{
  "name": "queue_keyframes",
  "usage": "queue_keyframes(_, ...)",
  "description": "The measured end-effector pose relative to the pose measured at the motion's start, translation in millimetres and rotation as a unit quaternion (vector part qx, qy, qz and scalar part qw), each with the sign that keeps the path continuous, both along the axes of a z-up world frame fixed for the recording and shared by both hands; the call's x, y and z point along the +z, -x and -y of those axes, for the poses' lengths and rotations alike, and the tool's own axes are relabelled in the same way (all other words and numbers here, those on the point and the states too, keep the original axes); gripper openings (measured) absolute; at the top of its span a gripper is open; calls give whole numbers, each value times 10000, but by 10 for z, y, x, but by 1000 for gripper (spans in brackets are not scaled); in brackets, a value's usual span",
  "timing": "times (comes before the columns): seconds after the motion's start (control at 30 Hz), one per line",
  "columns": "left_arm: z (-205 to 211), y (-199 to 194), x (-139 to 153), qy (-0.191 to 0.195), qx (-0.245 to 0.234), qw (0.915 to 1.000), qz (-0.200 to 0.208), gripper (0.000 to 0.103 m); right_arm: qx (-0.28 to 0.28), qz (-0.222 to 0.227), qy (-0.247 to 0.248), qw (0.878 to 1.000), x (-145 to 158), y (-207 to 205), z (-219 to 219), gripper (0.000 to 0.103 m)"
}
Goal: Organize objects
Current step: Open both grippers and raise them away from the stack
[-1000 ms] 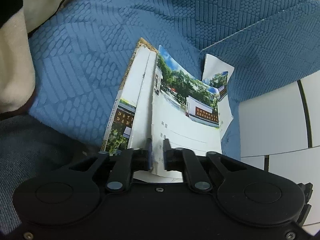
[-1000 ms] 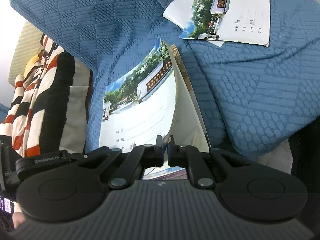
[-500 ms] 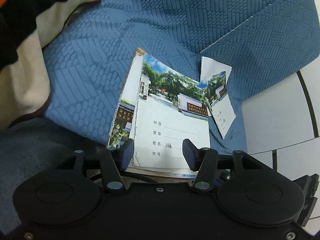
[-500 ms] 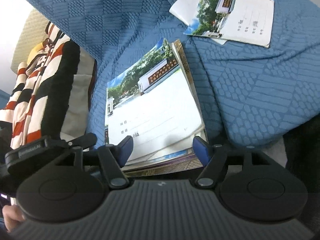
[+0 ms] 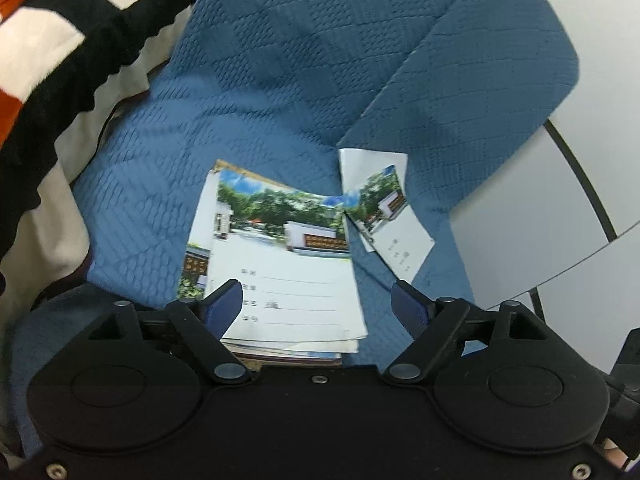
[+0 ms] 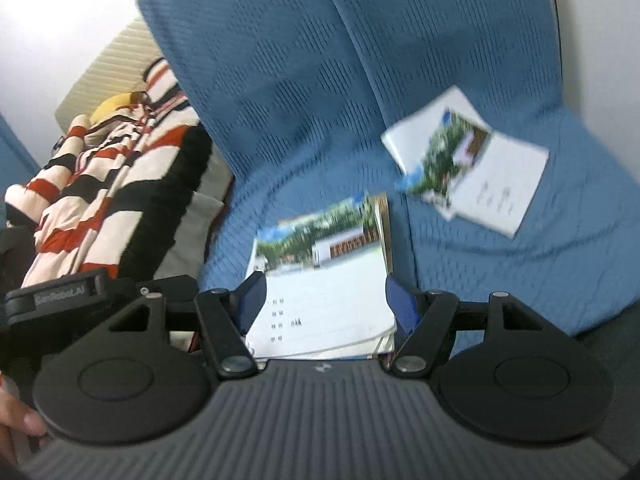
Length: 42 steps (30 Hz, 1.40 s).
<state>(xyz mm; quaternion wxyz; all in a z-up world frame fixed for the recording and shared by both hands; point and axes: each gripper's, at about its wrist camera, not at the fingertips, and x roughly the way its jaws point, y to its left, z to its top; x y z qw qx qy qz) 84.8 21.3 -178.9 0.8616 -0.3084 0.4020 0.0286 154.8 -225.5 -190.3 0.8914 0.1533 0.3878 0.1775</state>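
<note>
A stack of notebooks (image 5: 280,272) lay flat on the blue quilted sofa seat (image 5: 256,120), close to its front edge, the top cover showing a photo of trees and a building above ruled lines. A second, smaller pair of notebooks (image 5: 386,216) lay apart from the stack, further toward the seat's right side beside the armrest cushion (image 5: 480,92); in the right wrist view it was blurred (image 6: 476,176).

The left gripper (image 5: 316,300) was above the near end of the stack, its jaws having just been opening and now spread wide, nothing pinched between them. The right gripper (image 6: 324,294) was likewise over the stack (image 6: 324,300), its jaws just opened and spread, its blue pads (image 6: 400,304) clear of the covers.

A striped red, black and cream blanket (image 6: 100,188) lay heaped at the seat's left side.
</note>
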Motion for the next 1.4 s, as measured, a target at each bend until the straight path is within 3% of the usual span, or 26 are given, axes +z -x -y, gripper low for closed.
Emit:
queue_keyframes(0.3, 396, 120, 301, -294, -199, 9993, 148, 93, 14, 494, 107, 9987, 356, 218, 247, 69)
queue_keyframes(0.37, 485, 161, 353, -334, -234, 9989, 237, 101, -5, 582, 104, 9983, 419, 274, 315, 80)
queue_keyframes(0.57, 719, 291, 511, -344, -314, 9982, 367, 102, -87, 712, 128, 9973, 509, 403, 537, 90)
queue_keyframes(1.03, 1174, 414, 636, -618, -297, 9960, 573, 102, -279, 718, 167, 9969, 426, 639, 927, 90)
queue_keyframes(1.4, 1347, 384, 569, -576, -258, 9964, 568, 102, -320, 641, 240, 9971, 336, 681, 1127, 90)
